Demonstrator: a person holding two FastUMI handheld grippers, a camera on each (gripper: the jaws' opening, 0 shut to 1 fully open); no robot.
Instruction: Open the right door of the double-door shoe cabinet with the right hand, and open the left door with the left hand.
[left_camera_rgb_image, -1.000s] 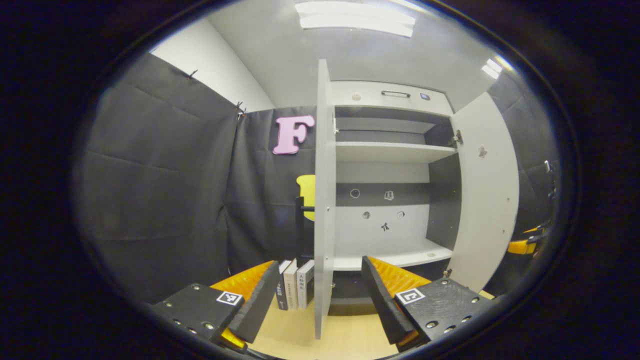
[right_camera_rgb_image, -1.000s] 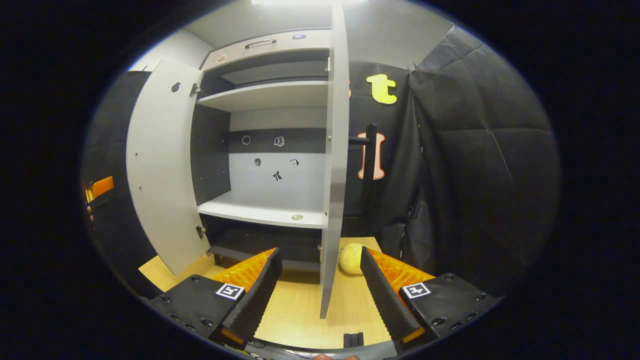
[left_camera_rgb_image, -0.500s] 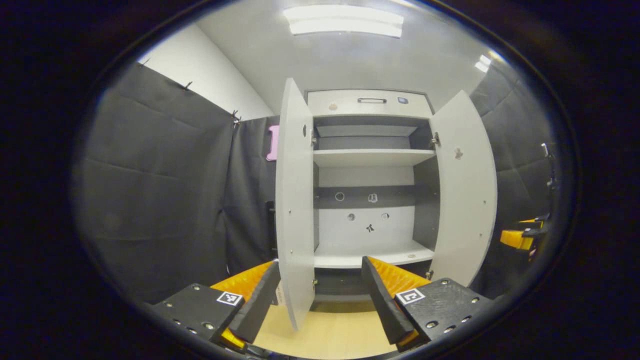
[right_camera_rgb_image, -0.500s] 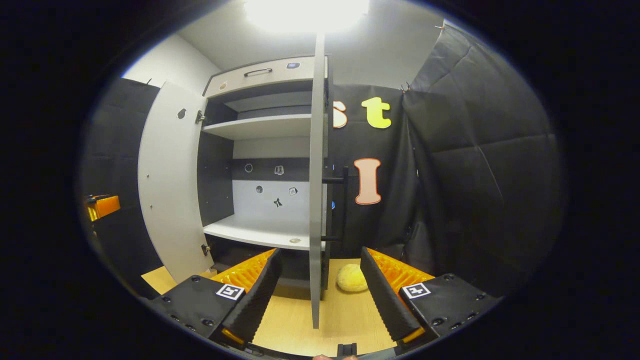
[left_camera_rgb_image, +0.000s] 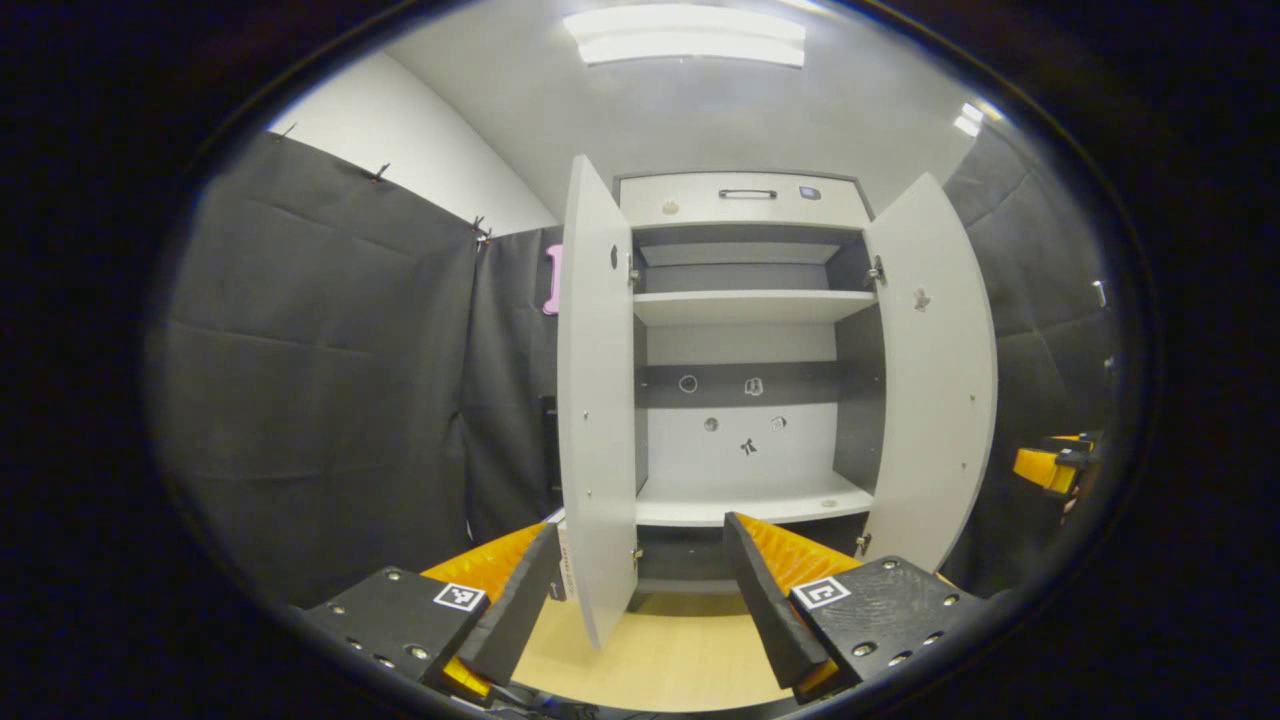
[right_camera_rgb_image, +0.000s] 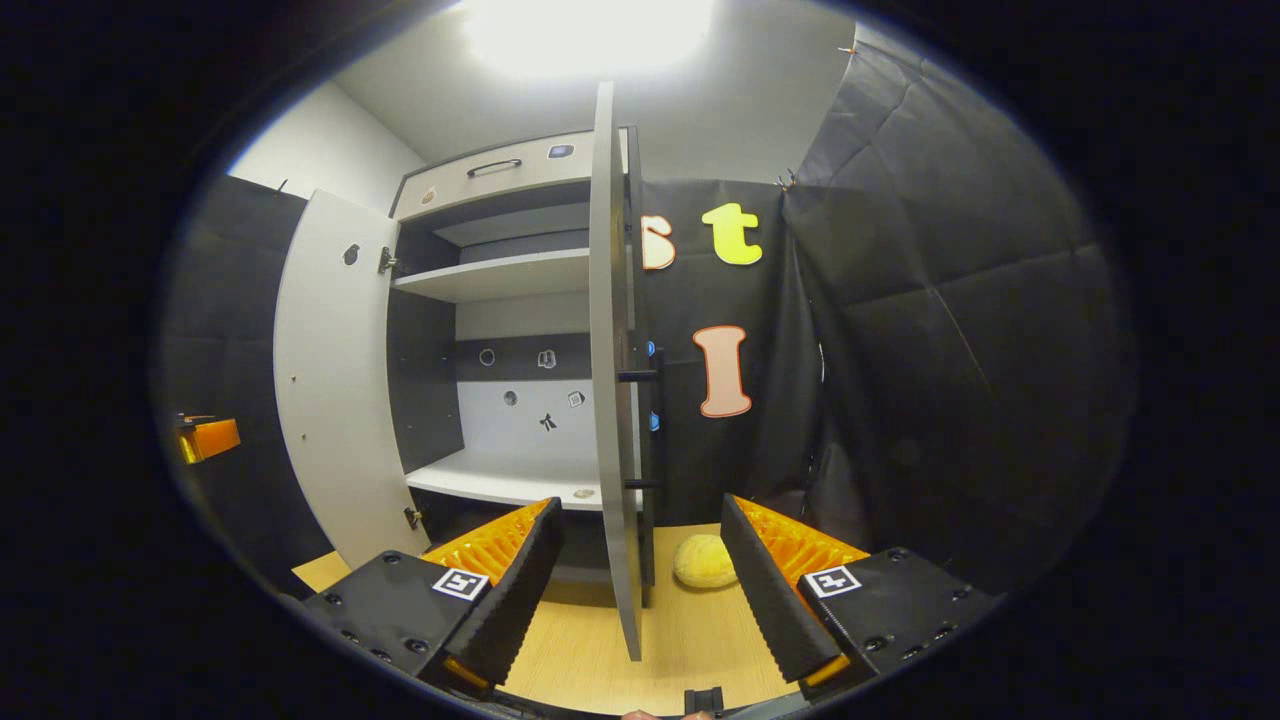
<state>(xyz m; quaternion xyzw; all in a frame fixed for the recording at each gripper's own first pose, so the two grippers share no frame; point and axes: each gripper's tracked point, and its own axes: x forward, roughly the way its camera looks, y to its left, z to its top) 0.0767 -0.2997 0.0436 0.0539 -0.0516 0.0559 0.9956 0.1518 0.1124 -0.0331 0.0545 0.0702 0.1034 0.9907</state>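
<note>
- Straight ahead of both tools stands the shoe cabinet (left_camera_rgb_image: 745, 200), both leaves swung out, so the task looks essentially done.
- Left tool (left_camera_rgb_image: 638, 585): spread wide, empty; the left door (left_camera_rgb_image: 596, 400) hangs between its fingers without touching either, apparently just let go.
- Right tool (right_camera_rgb_image: 640, 580): likewise wide and empty, with the right door (right_camera_rgb_image: 606, 380) edge-on between its fingers, its black handle (right_camera_rgb_image: 650, 420) on the outer face.
- Shelves (left_camera_rgb_image: 750, 305) lie exposed; the light wooden floor (left_camera_rgb_image: 660, 660) in front gives room to draw back.
- Beside the right door's lower edge lies a yellow ball (right_camera_rgb_image: 704, 562), clear of its swing.
</note>
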